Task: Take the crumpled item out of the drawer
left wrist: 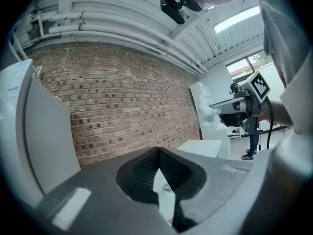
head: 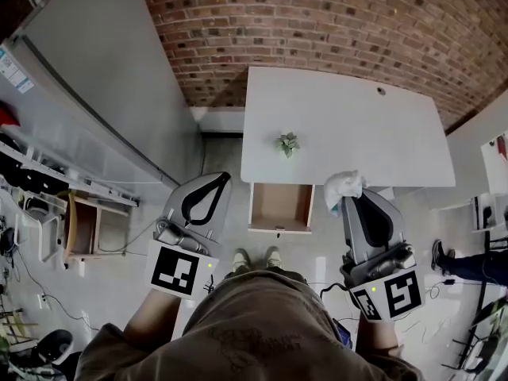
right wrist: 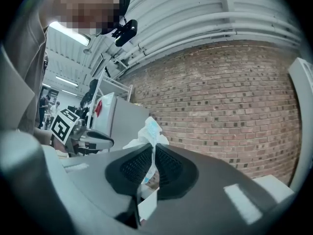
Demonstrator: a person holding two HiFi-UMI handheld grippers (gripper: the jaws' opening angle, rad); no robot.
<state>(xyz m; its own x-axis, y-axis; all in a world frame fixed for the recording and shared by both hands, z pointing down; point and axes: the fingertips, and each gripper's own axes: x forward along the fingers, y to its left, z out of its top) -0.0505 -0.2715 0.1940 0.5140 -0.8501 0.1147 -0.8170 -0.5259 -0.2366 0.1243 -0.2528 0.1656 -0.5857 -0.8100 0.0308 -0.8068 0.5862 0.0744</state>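
The crumpled white item [head: 343,186] is up in the air, level with the front edge of the white table [head: 341,125] and right of the open drawer [head: 279,205]. My right gripper [head: 347,202] is shut on it. In the right gripper view the item [right wrist: 149,130] sticks up from between the closed pads of that gripper [right wrist: 152,150]. My left gripper [head: 220,178] hangs left of the drawer, shut, with nothing in it. Its jaws meet at the tips in the left gripper view [left wrist: 157,152]. The drawer's brown inside looks bare.
A small green plant [head: 288,143] stands on the table. A brick wall [head: 317,22] runs behind it. At the left stand a tall grey cabinet [head: 95,78] and cluttered shelves [head: 32,181]. Another person's legs [head: 464,264] show at the right edge.
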